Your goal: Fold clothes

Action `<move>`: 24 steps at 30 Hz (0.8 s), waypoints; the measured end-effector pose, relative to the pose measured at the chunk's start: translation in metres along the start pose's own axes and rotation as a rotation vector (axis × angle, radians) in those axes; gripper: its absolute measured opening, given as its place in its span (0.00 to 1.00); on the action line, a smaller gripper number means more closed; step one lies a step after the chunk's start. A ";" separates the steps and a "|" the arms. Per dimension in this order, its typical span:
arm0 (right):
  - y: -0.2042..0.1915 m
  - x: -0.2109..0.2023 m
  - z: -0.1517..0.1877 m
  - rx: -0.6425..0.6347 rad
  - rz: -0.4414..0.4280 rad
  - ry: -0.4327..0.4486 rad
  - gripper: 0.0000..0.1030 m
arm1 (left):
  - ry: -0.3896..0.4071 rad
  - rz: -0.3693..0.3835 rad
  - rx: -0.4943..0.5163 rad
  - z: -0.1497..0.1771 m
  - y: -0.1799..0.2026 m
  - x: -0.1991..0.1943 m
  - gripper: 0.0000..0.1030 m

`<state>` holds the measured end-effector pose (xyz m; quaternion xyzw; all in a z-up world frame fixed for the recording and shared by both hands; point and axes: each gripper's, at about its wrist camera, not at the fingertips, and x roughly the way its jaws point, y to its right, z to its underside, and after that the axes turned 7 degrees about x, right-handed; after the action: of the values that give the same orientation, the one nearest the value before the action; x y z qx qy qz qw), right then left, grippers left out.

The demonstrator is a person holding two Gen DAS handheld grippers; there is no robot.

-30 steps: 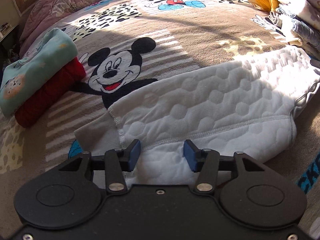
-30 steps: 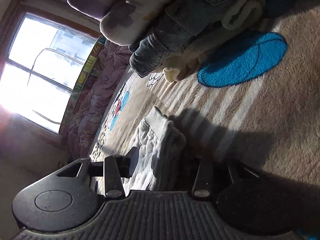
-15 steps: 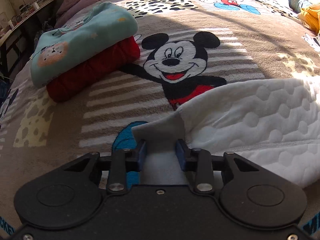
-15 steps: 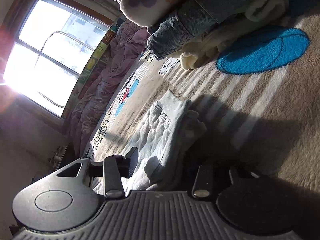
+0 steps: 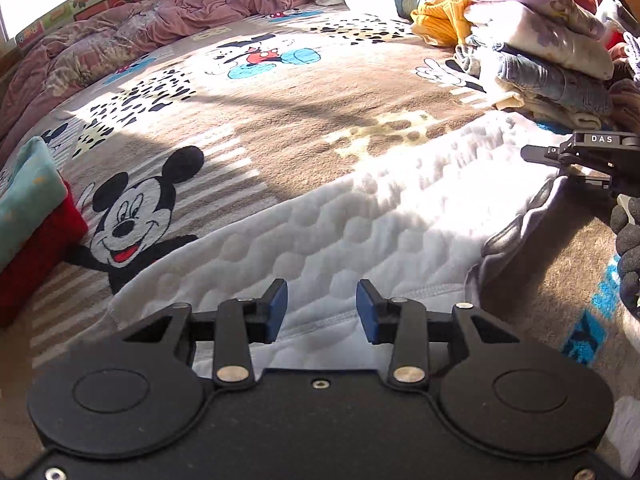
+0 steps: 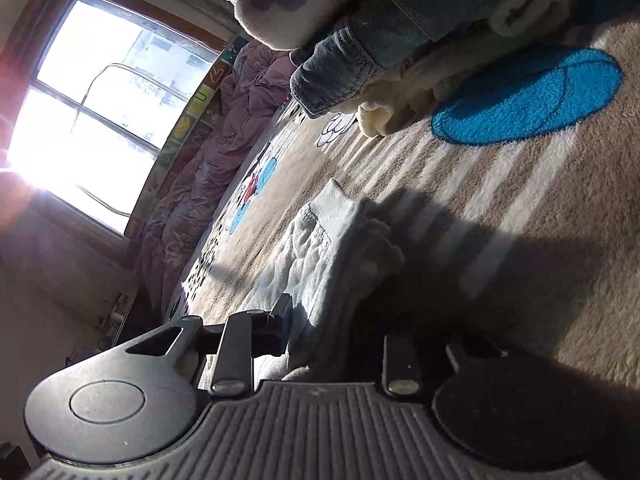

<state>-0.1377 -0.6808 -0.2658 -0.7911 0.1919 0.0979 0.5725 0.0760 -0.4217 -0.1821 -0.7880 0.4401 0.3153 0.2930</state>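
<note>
The left gripper [image 5: 320, 306] hung over the near hem of the white quilted garment with a hexagon pattern [image 5: 360, 232], its blue-padded jaws spread apart and holding nothing. The garment lay flat across the brown fleece Mickey Mouse blanket [image 5: 280, 120] that covered the bed. At the garment's right end, the right gripper [image 6: 332, 320] was turned on its side with its jaws released wide around the bunched cuffed edge of the same garment [image 6: 340, 240]; whether the far jaw touched the fabric could not be told in the shadow. To the left sat a folded teal garment [image 5: 28, 196] on top of a folded red one [image 5: 36, 256]. Farther off on the right rose a heap of unfolded clothes [image 5: 540, 52], and a crumpled mauve quilt [image 5: 140, 28] lay along the far edge.
</note>
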 end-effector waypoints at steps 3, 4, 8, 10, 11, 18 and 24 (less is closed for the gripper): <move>-0.002 -0.002 0.001 -0.009 -0.019 0.002 0.24 | -0.062 -0.022 -0.016 -0.004 0.010 0.022 0.38; -0.004 -0.003 0.001 -0.016 -0.028 0.002 0.24 | -0.085 -0.033 -0.030 -0.004 0.010 0.029 0.41; -0.028 -0.014 0.002 -0.122 -0.101 0.018 0.20 | -0.130 -0.039 -0.070 -0.011 0.008 0.034 0.44; -0.046 -0.019 0.006 -0.207 -0.134 0.029 0.19 | -0.109 -0.018 -0.123 -0.013 -0.001 0.025 0.45; -0.055 -0.022 0.008 -0.239 -0.149 0.032 0.19 | -0.085 -0.015 -0.149 -0.012 -0.007 0.019 0.44; -0.126 -0.039 0.024 -0.407 -0.222 0.052 0.18 | 0.012 -0.150 -0.206 -0.036 -0.062 -0.039 0.44; -0.192 -0.016 0.056 -0.536 -0.194 -0.038 0.18 | 0.196 -0.102 -0.586 -0.028 -0.141 -0.090 0.44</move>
<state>-0.0682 -0.5726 -0.1113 -0.9269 0.0716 0.1048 0.3531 0.1694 -0.3347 -0.0707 -0.8866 0.3168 0.3362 0.0251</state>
